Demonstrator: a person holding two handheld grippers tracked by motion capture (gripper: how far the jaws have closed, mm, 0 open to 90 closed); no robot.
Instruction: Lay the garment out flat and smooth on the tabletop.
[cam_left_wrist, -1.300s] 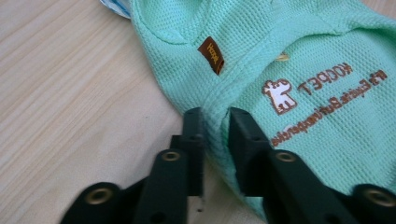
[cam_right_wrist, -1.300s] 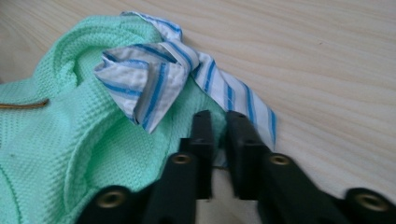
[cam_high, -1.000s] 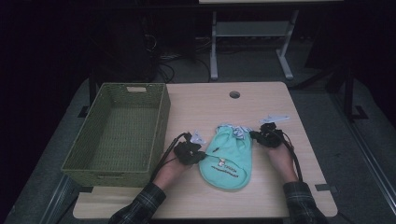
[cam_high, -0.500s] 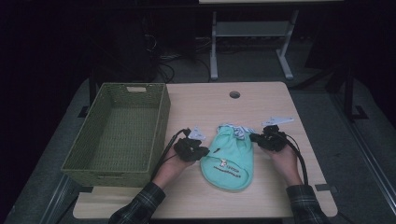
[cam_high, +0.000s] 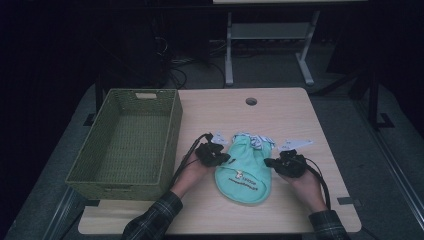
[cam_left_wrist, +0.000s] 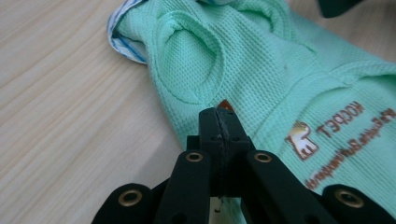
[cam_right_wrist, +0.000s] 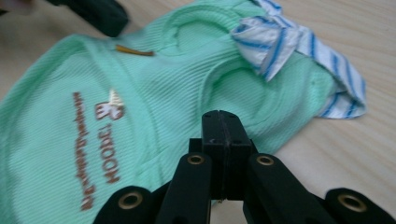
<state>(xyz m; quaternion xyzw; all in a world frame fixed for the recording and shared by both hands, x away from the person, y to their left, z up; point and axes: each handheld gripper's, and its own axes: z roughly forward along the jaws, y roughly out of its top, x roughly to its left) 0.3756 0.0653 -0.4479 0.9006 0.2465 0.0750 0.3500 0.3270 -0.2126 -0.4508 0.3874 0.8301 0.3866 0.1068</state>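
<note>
Lying flat on the table (cam_high: 280, 115), the mint shirt (cam_high: 245, 170) sits between the two grippers, its striped collar (cam_right_wrist: 299, 42) turned toward the far edge. Left gripper (cam_left_wrist: 218, 112) has its jaws pressed together with nothing between them, tips at the shirt's edge below a sleeve. Right gripper (cam_right_wrist: 223, 114) is likewise closed and empty, over the opposite edge. A green basket (cam_high: 170, 130) stands to the left of the shirt
</note>
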